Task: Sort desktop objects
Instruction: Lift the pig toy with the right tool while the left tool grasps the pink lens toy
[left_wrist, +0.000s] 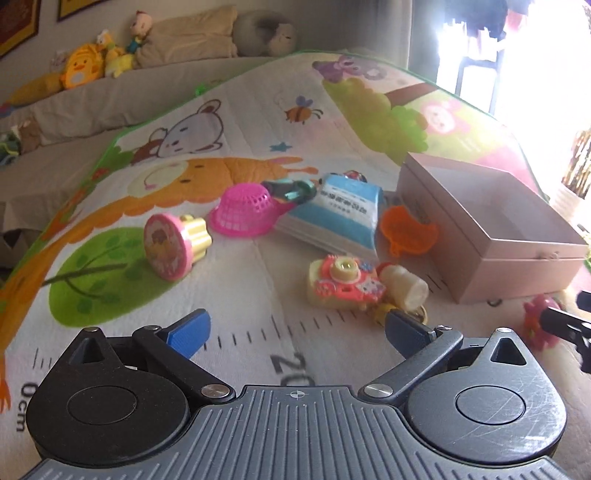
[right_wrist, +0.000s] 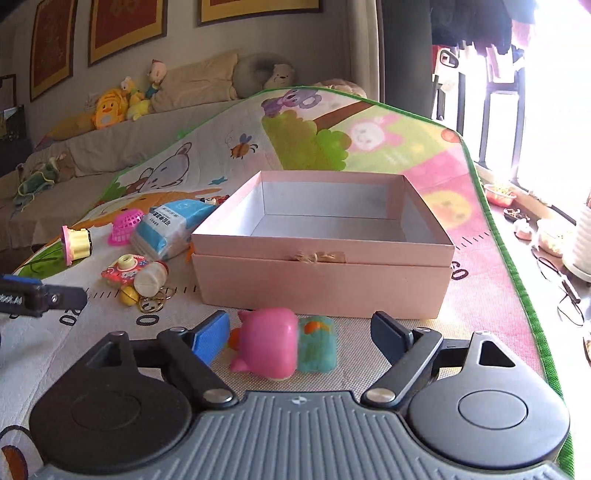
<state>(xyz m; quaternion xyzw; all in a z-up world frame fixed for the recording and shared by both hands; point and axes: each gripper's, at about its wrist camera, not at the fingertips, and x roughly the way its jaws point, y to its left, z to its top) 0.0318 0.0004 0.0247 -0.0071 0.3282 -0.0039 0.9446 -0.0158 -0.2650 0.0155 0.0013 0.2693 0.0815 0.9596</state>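
Blue-padded right gripper (right_wrist: 299, 334) wide open around pink toy (right_wrist: 269, 341).

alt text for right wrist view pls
The open right gripper straddles a pink pig toy lying on the play mat, just before an empty pink box. Other toys lie scattered to the left.

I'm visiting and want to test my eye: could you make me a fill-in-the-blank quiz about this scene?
1. The pink box on the mat has nothing ____ it.
2. The pig toy lies between the right tool's ____ fingers.
3. The left tool grips ____.

Missing: inside; open; nothing
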